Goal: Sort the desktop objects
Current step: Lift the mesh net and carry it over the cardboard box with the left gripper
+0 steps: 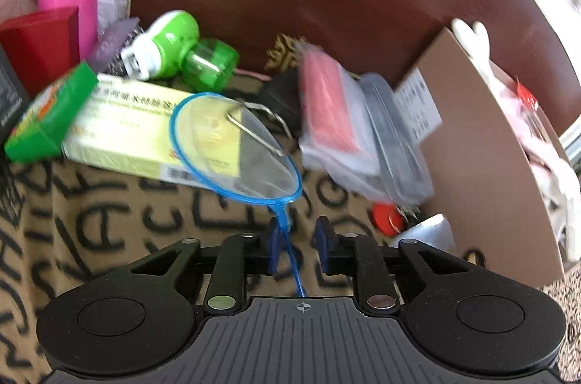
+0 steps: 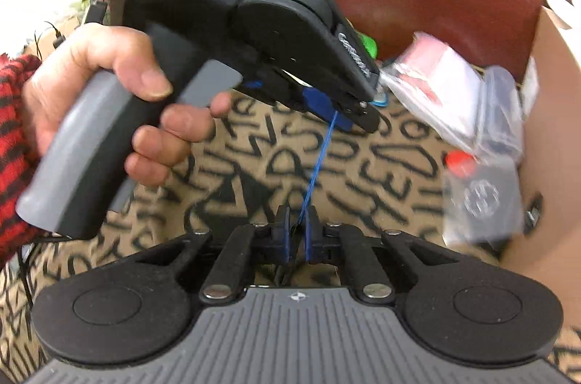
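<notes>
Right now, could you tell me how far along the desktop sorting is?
Some items already sit in the cardboard box. In hand: the blue net, its handle running between the open jaws of the left gripper, with the right gripper shut on its end. Still outside it: green bottle, yellow carton, red packet.

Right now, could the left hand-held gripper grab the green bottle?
Probably not yet. The left hand-held gripper has the blue net's thin handle running between its fingers, and the net's hoop lies in front of it. The green bottle sits beyond the hoop and the yellow box.
</notes>
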`<state>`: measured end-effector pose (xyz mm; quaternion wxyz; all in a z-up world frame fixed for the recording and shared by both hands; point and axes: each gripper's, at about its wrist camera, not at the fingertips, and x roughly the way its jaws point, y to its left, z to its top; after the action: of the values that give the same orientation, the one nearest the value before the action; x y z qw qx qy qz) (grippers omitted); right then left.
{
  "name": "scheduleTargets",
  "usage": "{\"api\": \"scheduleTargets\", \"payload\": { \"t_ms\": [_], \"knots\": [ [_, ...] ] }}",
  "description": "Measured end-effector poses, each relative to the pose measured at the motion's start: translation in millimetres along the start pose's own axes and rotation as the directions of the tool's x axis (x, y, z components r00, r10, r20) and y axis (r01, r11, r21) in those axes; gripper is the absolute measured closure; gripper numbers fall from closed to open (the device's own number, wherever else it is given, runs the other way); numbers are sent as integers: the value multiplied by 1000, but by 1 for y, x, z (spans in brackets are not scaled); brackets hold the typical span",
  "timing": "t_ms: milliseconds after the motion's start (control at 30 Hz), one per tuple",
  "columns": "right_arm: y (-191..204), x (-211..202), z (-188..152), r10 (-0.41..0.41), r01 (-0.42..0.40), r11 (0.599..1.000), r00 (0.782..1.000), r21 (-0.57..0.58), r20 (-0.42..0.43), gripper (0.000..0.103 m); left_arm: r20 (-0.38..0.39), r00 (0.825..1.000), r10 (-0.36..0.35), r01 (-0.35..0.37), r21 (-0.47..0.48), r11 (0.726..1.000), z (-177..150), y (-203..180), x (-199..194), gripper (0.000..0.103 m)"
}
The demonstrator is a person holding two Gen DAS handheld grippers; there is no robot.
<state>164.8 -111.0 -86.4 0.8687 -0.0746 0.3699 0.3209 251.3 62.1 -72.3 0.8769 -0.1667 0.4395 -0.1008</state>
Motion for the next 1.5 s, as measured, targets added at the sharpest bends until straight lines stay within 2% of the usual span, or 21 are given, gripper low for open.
{"api": "scheduleTargets", "payload": {
  "t_ms": [67,100,167,233,467,533,700,967,1233,1500],
  "knots": [
    [0,-4,-4,0,0,1000,1000,4,0,95,0,1000,11,-11,-15,1000,-3,-1,3,67],
    [1,-6,-5,-2,2,1000,1000,1,1,95,-6,1000,16,-16,-22,1000,-3,-1,4,81],
    [2,-13,-10,-7,7,1000,1000,0,5,95,-8,1000,26,-26,-21,999,-3,-4,3,100],
    [3,-15,-11,-2,2,1000,1000,13,9,95,-4,1000,30,-30,-25,999,-5,-5,-3,102],
    [-1,-21,-9,16,-17,1000,999,21,37,96,50,997,58,-56,-44,998,-11,-13,-32,103],
    [0,-28,-8,8,-9,1000,998,13,56,98,85,995,44,-39,-53,998,-11,-17,-47,103],
    [4,-54,-7,-3,3,1000,994,0,109,99,166,985,37,-36,-9,999,-12,-43,-79,103],
    [4,-107,-9,-26,24,1000,981,12,192,99,230,973,-11,1,42,999,-13,-82,-108,103],
    [-18,-152,-11,-97,87,995,953,47,288,99,269,960,-76,41,136,990,-4,-142,-124,103],
    [-66,-194,-14,-214,179,976,907,127,362,99,252,954,-163,97,258,961,11,-221,-108,103]
  ]
}}
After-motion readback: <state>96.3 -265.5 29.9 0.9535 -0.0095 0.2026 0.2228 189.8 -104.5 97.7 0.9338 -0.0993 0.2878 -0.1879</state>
